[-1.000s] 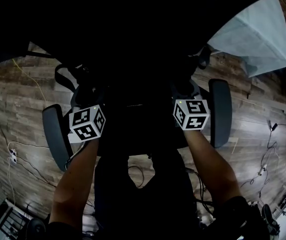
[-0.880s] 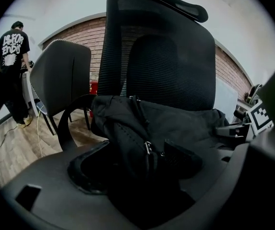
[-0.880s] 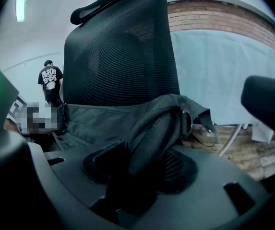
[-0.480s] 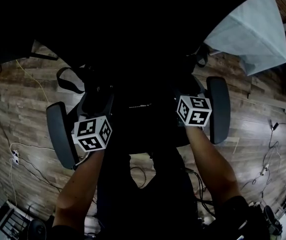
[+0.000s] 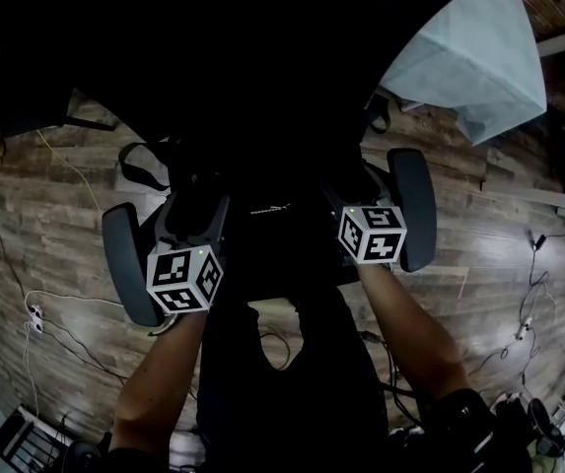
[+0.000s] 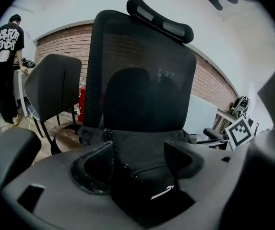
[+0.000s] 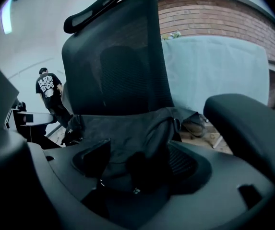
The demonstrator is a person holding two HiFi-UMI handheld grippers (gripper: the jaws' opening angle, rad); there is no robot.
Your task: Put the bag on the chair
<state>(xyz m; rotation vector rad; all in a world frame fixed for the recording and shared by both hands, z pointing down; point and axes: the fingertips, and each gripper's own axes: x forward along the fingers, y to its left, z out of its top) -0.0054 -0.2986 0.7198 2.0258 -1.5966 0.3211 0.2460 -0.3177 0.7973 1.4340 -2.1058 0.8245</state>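
Note:
The black bag (image 5: 262,215) lies on the seat of the black mesh office chair (image 6: 142,71), against its backrest. My left gripper (image 6: 138,148) hangs just over the bag's near end. Its jaws stand wide apart, and the bag's cloth with a white logo (image 6: 162,192) lies in the gap. The jaws of my right gripper (image 7: 138,150) have just been opening and stand wide. A dark fold of the bag (image 7: 144,169) sits loose between them. In the head view both marker cubes (image 5: 185,279) (image 5: 373,235) sit between the armrests.
The chair's armrests (image 5: 129,264) (image 5: 412,205) flank both grippers. A bag strap (image 5: 139,166) hangs off the seat's left side. A grey chair (image 6: 51,87) and a person in a black T-shirt (image 6: 5,56) stand beyond. There is a pale blue sheet (image 5: 469,67) at the right and cables (image 5: 55,304) on the wood floor.
The left marker cube has drawn back toward me, away from the bag. The right cube has shifted only slightly. The bag stays on the seat.

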